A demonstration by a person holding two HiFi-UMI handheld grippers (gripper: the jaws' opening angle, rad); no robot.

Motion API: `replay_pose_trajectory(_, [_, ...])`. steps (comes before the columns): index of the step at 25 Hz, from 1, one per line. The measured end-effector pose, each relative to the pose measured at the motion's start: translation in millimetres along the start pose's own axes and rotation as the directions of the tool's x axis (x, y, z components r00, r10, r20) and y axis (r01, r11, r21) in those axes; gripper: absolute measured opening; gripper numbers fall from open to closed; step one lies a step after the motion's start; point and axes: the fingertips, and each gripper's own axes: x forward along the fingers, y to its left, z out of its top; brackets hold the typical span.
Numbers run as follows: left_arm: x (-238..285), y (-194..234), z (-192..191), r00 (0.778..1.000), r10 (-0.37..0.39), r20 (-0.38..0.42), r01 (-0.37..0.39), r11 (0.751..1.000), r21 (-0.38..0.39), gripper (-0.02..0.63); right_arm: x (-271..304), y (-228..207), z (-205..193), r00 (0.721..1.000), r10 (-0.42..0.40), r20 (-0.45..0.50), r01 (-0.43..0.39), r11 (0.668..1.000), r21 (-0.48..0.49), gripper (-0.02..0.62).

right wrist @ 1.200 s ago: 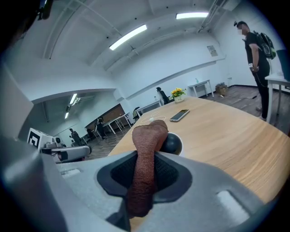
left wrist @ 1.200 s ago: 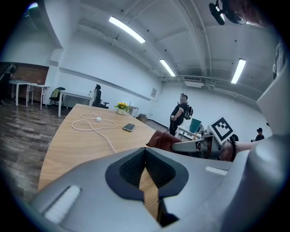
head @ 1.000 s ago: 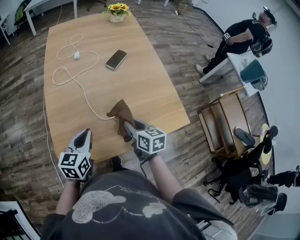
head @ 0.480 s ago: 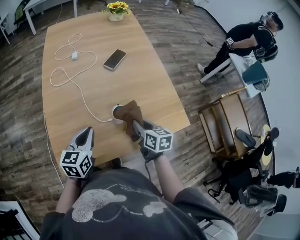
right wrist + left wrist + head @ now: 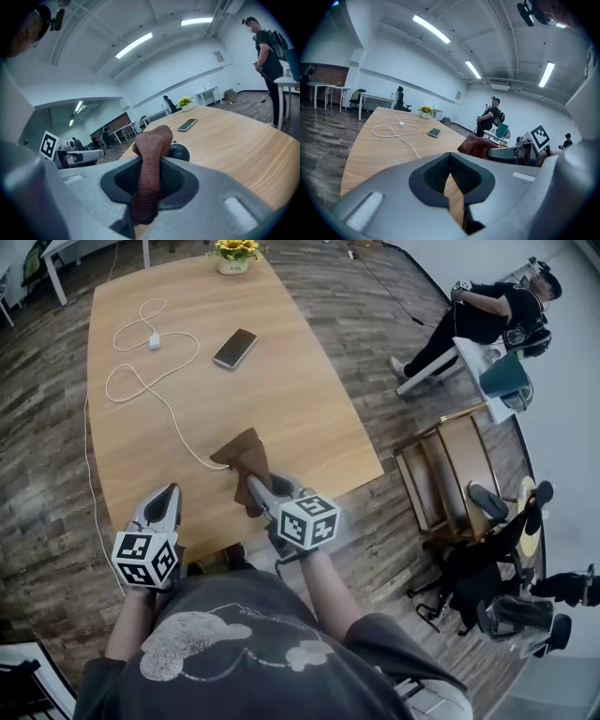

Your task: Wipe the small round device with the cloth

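Clamping a brown cloth between its jaws, the right gripper sits just below the middle of the head view, near the lower edge of the wooden table. In the right gripper view the cloth runs up through the closed pads and bunches into a rounded wad above them. The small round device, dark with a pale rim, lies on the tabletop just right of that wad and partly behind it (from the head view the cloth covers it, so it cannot be seen there). The left gripper hovers at the lower left of the head view, over the near table edge and well apart from the cloth. Its jaws are pressed together at the tips with nothing between them; only bare wood shows through the slit below. A white charging cable loops across the upper left of the table and trails down towards the cloth. A smartphone lies face up to the right of the loops, and a pot of yellow flowers stands at the top edge. A person in dark clothes is at the upper right, off the table.
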Motion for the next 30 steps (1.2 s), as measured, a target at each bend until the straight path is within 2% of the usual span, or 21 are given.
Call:
replay_pose_trajectory(4, [-11.7,8.3,-5.6,1.0,0.0,-0.009,0.0,1.0,0.001,0.018,23.3,14.9,-11.9,0.999,0.005,-0.045,-0.007,0.999,-0.041,0.075])
replay_pose_trajectory(7, [-16.3,14.6,-9.8,1.0,0.007,-0.017,-0.007,1.0,-0.004,0.018,36.6,6.7,-24.2,0.995,-0.035,-0.091,0.031,0.998,-0.047,0.075])
replay_pose_trajectory(16, [-22.0,26.2,-7.8,1.0,0.014,-0.014,-0.014,1.0,0.003,0.018,40.6,-20.8,-52.6,0.982,-0.118,-0.149,0.125,0.991,0.037,0.077])
replay_pose_trajectory(22, [-18.8,23.8,-9.6,1.0,-0.008,-0.028,0.008,1.0,0.002,0.018,40.8,-28.9,-78.1,0.958,-0.158,-0.24,0.166,0.986,0.011,0.075])
replay_pose_trajectory(26, [-19.5,21.0,-17.9,0.999,-0.017,-0.045,0.017,1.0,-0.002,0.018,36.4,-28.2,-92.2,0.952,-0.153,-0.265,0.171,0.984,0.046,0.075])
replay_pose_trajectory(30, [-18.6,19.5,-21.0,0.998,-0.023,-0.05,0.023,1.0,-0.007,0.018,31.8,-24.0,-95.3,0.952,-0.144,-0.27,0.16,0.986,0.038,0.075])
